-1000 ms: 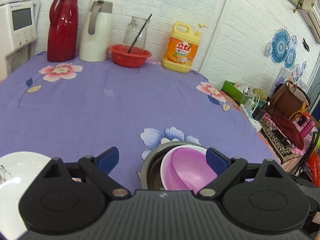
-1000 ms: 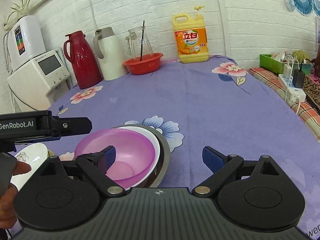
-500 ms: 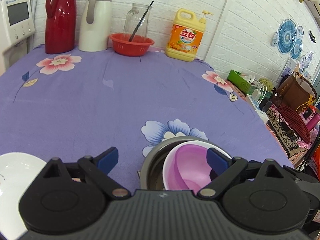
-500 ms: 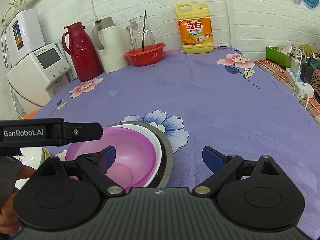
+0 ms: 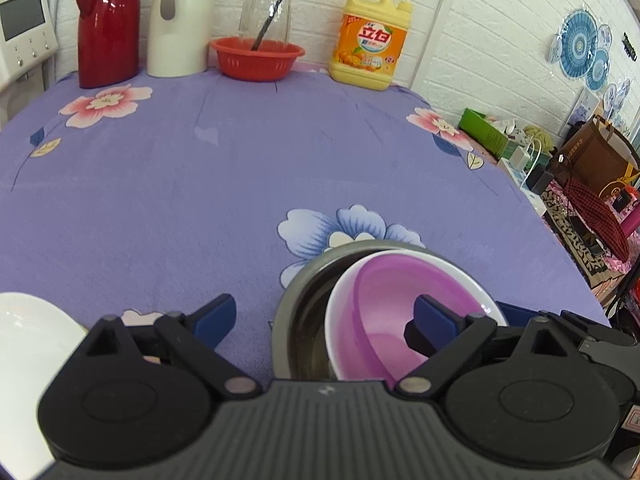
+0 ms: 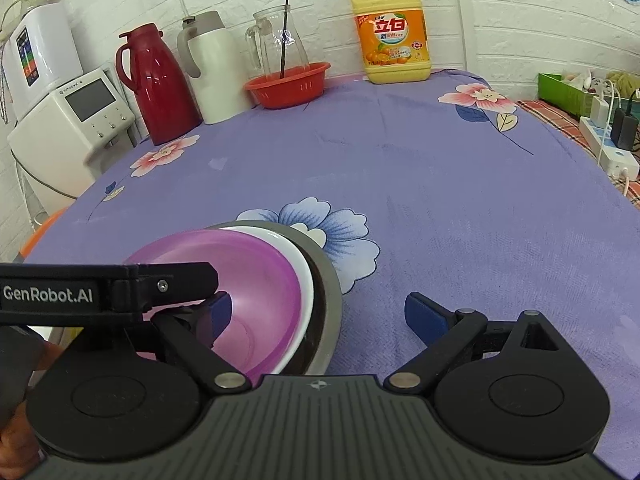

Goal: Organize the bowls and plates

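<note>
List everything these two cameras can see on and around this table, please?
Bowls: three nested, pink in white in grey metal, near edge of table.
Plate: one, white, near left corner.
Tablecloth: one, purple with flowers, covering the table.
Red flask: one, back left.
White flask: one, beside the red one.
Glass jug: one, clear, holding a dark stick, standing in the basket.
Basket: one, red, back middle.
Soap bottle: one, yellow and orange, back right.
Water machine: one, white, left of table.
Power strip: one, white, right of table.
Left gripper: open, one finger inside the pink bowl.
Right gripper: open, straddling the bowls' rims.
</note>
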Tool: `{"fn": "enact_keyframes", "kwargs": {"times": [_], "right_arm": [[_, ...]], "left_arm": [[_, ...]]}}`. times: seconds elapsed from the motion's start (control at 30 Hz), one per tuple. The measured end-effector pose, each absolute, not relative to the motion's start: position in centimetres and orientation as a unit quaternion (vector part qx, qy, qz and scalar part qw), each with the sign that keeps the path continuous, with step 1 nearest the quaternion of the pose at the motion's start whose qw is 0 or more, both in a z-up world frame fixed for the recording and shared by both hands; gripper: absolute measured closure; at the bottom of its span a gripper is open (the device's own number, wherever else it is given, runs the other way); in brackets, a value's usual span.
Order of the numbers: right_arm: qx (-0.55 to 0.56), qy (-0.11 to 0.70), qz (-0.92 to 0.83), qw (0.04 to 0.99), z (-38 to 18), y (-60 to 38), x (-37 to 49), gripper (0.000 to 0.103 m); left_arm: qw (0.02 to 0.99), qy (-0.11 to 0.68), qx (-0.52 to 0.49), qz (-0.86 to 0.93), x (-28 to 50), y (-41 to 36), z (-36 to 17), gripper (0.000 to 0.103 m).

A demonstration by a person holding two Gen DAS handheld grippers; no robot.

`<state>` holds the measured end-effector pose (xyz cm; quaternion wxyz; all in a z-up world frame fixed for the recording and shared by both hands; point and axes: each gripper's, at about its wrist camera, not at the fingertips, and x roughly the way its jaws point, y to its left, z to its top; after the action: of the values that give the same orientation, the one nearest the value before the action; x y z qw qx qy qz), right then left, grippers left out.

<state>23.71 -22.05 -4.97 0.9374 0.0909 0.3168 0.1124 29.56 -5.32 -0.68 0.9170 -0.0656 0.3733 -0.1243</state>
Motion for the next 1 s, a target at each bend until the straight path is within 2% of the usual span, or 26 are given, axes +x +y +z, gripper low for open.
{"fn": "enact_keyframes", "kwargs": {"times": [0.73, 0.83, 0.9, 0.93, 0.97, 1.0], "right_arm": [[0.079, 0.301, 0.098, 0.945, -4.9, -21.6, 23.3, 0.0], [0.082, 0.297, 0.102, 0.946, -5.0, -21.6, 23.0, 0.0], [0.079, 0.295, 0.106, 0.946, -5.1, -21.4, 22.8, 0.0], [0.076, 0.296, 0.107, 0.946, -5.2, -21.2, 22.8, 0.0], [0.078, 0.295, 0.112, 0.946, -5.3, -21.2, 22.7, 0.0], [0.084, 0.292, 0.114, 0.946, -5.4, -21.2, 22.5, 0.0]], "left_arm": [[0.911, 0.387, -0.063, -0.128, 30.3, -4.5, -1.5, 0.008], [0.908, 0.391, -0.069, -0.134, 30.3, -4.5, -1.8, 0.011], [0.904, 0.395, -0.075, -0.145, 30.4, -4.5, -2.1, 0.021], [0.905, 0.392, -0.072, -0.148, 30.3, -4.6, -2.2, 0.021], [0.906, 0.388, -0.075, -0.154, 30.1, -4.7, -2.2, 0.028], [0.902, 0.389, -0.085, -0.167, 30.0, -4.6, -2.3, 0.043]]}}
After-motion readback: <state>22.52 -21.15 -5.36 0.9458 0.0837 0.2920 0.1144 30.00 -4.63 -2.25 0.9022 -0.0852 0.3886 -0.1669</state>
